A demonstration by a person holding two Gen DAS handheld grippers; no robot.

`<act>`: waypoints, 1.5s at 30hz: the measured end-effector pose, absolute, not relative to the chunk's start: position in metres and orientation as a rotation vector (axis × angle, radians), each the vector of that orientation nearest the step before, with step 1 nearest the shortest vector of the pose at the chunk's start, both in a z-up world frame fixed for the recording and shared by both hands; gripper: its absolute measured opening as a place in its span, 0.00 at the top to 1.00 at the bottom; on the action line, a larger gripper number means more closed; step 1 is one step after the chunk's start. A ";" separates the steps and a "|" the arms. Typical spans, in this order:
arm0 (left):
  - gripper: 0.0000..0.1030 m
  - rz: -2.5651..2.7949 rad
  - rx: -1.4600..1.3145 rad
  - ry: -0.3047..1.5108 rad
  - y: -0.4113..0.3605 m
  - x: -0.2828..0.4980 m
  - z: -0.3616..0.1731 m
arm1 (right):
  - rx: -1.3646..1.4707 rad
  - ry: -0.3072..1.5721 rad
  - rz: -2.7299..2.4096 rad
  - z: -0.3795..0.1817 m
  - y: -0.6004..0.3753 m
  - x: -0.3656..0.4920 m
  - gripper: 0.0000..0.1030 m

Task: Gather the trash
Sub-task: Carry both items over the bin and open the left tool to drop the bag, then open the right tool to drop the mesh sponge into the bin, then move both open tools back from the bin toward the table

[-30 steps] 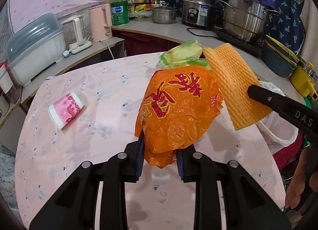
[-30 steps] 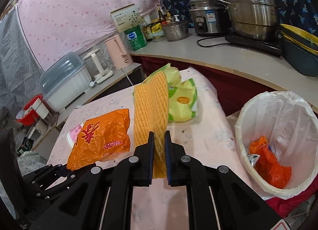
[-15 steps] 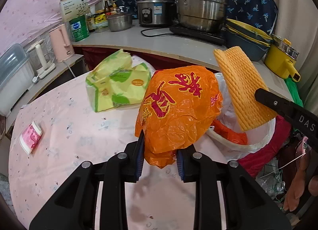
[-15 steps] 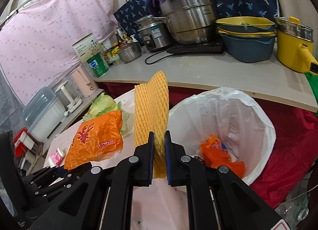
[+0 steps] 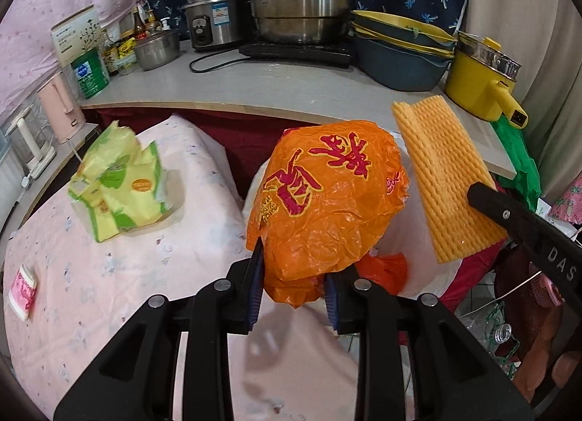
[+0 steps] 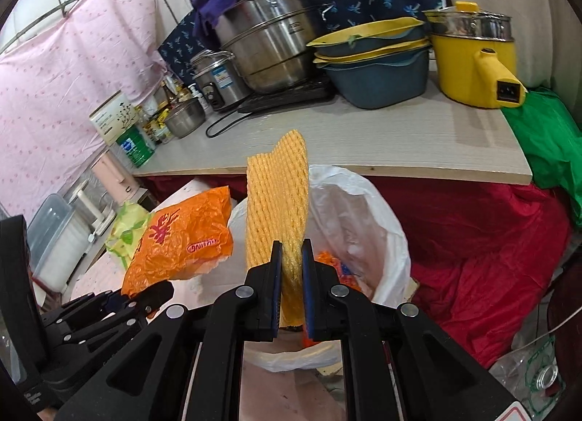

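Both grippers reached bin (image 6: 363,210); cup (image 5: 22,292) left-view only.

Count: one orange bag (image 5: 327,199), one yellow foam net (image 5: 445,181), one green wrapper (image 5: 120,188), one pink cup (image 5: 22,292), one lined bin (image 6: 356,217).

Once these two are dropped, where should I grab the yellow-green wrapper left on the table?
Grip the yellow-green wrapper at its raised crumpled peak, the far upper edge, coming from above with the fingers straddling that ridge. It lies loosely bunched on the pink tablecloth, so the standing fold likely offers more to pinch than the flatter lower edge.
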State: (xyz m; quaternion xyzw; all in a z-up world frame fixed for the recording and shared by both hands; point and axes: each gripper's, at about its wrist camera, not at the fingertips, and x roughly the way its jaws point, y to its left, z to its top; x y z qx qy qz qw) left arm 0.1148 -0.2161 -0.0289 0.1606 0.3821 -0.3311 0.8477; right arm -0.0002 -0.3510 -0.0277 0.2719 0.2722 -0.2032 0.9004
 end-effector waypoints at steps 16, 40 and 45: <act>0.37 -0.670 0.294 0.779 -0.235 0.134 -0.028 | 0.588 0.599 -0.422 -0.046 -0.362 0.011 0.90; 0.22 -0.531 0.196 0.774 -0.154 0.161 -0.022 | 0.520 0.610 -0.322 -0.027 -0.312 0.060 0.73; 0.21 -0.482 0.170 0.770 -0.121 0.171 -0.020 | 0.494 0.621 -0.279 -0.023 -0.288 0.076 0.72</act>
